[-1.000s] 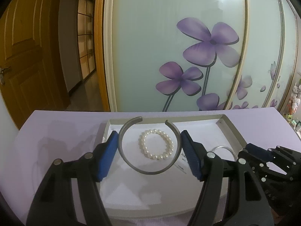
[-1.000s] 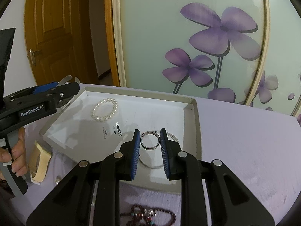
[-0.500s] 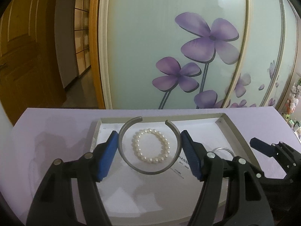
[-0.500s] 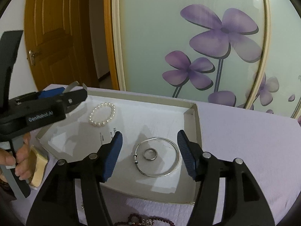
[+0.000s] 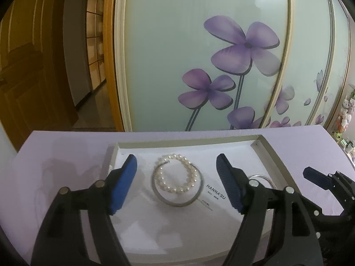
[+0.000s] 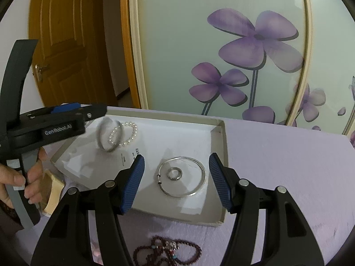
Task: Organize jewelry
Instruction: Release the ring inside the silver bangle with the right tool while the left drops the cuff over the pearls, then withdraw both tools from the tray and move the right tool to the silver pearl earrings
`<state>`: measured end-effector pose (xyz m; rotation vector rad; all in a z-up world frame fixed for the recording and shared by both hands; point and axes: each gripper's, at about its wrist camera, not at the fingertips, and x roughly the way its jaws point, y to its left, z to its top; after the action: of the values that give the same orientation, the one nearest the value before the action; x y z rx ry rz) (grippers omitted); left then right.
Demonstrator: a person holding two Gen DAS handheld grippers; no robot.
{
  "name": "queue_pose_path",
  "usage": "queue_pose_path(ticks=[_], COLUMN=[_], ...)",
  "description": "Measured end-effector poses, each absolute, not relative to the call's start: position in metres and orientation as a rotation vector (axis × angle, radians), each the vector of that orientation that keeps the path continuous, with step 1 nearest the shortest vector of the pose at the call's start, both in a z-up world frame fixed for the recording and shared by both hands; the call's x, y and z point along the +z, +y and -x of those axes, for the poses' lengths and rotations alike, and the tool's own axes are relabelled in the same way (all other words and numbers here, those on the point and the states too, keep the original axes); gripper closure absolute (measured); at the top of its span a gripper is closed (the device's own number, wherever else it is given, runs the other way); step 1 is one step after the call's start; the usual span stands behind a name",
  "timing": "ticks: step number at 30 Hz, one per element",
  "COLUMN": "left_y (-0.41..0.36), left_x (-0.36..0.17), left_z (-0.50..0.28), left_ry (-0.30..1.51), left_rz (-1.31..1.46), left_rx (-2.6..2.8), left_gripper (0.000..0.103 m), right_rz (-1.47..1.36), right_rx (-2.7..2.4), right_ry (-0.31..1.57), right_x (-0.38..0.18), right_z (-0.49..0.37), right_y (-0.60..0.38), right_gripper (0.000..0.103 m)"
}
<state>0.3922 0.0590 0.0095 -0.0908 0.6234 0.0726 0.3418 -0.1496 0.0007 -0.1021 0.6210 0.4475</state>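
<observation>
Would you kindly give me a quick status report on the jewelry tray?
Left gripper opening, cuff loose around pearls. Right gripper open, empty, over bangle and ring. Nothing in the way.

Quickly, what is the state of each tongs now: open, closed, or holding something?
Left tongs: opening, empty; the cuff lies in the tray.
Right tongs: open, empty, above the ring.

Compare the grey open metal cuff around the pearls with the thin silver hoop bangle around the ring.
The grey open metal cuff is a broad, dull band with a gap at its far side; the thin silver hoop bangle is shiny wire joined by a small dark clasp. The cuff encircles the white pearl bracelet, overlapping it; the bangle rings a small silver ring without touching. Both lie in the white shallow box.
</observation>
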Motion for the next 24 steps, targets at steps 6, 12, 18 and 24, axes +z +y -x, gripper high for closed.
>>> queue_pose_path(ticks=[6,12,18,24], left_y=[0.069,0.085,0.097,0.099], left_x=[0.029,0.035,0.023,0.015], left_z=[-0.358,-0.302,-0.251,-0.218], left_ry=[0.581,0.549,0.554,0.543], left_rz=[0.097,0.107,0.117,0.113], left_rx=[0.08,0.111,0.138,0.152], left_gripper=[0.029,0.026,0.023,0.019], right_rz=[0.082,0.045,0.054,0.046], right_rx=[0.452,0.458,0.46,0.45], right_ry=[0.601,0.583,0.617,0.678], right_x=[0.012,0.019,0.006,-0.014], right_z=[-0.323,-0.288,-0.24,-0.201], right_y=[-0.162,-0.176,-0.187,-0.196], right_gripper=[0.041,0.041,0.041,0.043])
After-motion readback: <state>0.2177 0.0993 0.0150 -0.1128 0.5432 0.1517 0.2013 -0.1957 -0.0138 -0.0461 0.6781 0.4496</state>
